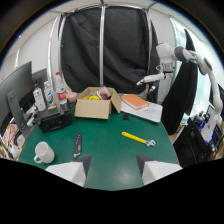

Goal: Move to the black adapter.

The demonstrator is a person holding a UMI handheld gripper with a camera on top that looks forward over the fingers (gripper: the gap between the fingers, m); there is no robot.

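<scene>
The black adapter [125, 117] is a small dark block on the green table [107, 142], just right of the cardboard box [95, 106] and at the edge of some white papers [148, 113]. It lies well beyond my fingers. My gripper [114, 161] is open above the table's near side, with only bare green surface between its two white fingertips [83, 162].
A yellow wrench [138, 139] lies ahead to the right, a black-handled tool [77, 145] and a white mug [44, 152] ahead to the left. Bottles [60, 90] and a black case [55, 120] stand far left beside a monitor [15, 95]. An orange book [135, 102] and a white robot arm [172, 55] are at the back.
</scene>
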